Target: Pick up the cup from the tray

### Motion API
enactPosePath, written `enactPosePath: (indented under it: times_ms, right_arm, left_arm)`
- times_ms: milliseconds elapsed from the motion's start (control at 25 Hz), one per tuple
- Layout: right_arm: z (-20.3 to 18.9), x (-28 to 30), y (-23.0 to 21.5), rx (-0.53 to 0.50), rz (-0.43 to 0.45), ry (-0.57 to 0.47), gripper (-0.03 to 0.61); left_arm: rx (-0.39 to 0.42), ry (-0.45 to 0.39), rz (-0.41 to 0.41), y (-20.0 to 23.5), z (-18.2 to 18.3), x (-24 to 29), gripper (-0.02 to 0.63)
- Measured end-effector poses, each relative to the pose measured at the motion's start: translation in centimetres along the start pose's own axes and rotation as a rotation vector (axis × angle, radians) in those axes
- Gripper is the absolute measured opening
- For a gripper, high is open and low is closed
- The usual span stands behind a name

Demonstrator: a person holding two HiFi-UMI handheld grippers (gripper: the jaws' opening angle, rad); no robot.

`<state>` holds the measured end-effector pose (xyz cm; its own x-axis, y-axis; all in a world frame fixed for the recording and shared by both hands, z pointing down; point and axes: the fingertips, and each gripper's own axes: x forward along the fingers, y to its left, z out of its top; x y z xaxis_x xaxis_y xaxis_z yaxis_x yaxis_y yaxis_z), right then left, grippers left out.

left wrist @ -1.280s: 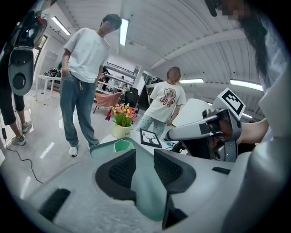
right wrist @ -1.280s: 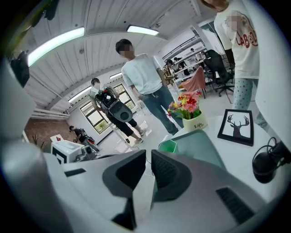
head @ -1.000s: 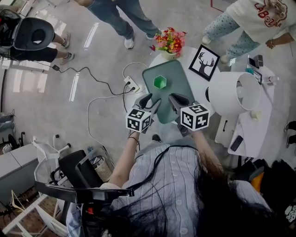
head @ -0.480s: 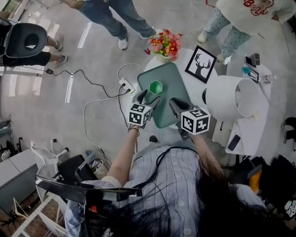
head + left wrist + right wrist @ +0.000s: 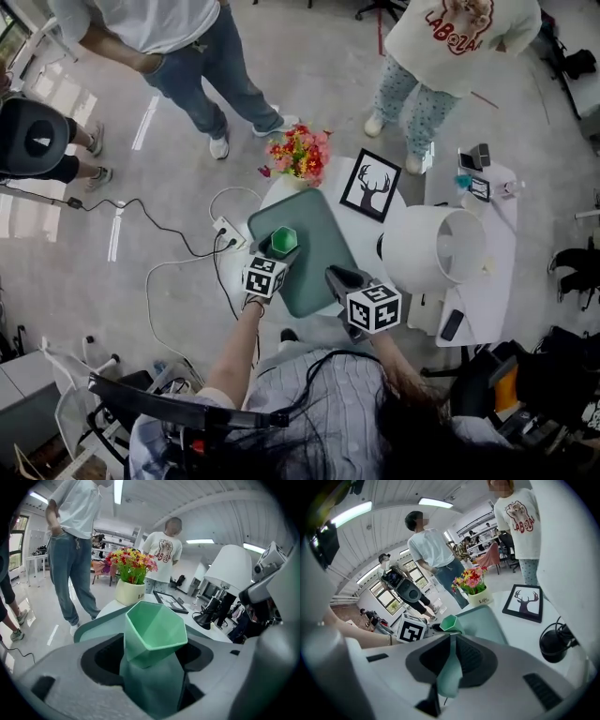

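Note:
A green faceted cup (image 5: 283, 240) stands upright at the left edge of a teal tray (image 5: 319, 258) on a round white table. My left gripper (image 5: 278, 249) has reached it, and its jaws are opening. In the left gripper view the cup (image 5: 154, 630) stands between the two jaws, with dark gaps on both sides, over the tray (image 5: 93, 625). My right gripper (image 5: 336, 276) hovers over the tray's near right edge, shut and empty. The right gripper view shows the gripper (image 5: 451, 637), the cup (image 5: 450, 623) and the tray (image 5: 485, 620) ahead.
Behind the tray stand a vase of flowers (image 5: 296, 157) and a framed deer picture (image 5: 371, 186). A large white lamp shade (image 5: 433, 248) sits to the right. A power strip with cables (image 5: 225, 230) lies on the floor at left. Two people stand beyond the table.
My left gripper has moved forward until its jaws sit around the cup. The right gripper has stayed back over the tray's near edge. The head view has shifted.

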<state>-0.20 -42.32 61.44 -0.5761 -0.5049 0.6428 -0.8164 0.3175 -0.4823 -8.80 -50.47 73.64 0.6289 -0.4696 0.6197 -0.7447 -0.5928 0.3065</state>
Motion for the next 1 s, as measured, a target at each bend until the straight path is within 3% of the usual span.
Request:
enactPosePath:
  times_ms: [560, 1000]
  right_arm:
    - [0.9, -0.4, -0.4, -0.009, 0.000, -0.024, 0.055]
    - [1.4, -0.6, 1.8, -0.047, 0.025, -0.063, 0.055]
  left_arm:
    - [0.105, 0.019, -0.018, -1.2, 0.9, -0.9, 0.316]
    - [0.100, -0.063, -0.035, -3.7, 3.8, -5.4, 0.316]
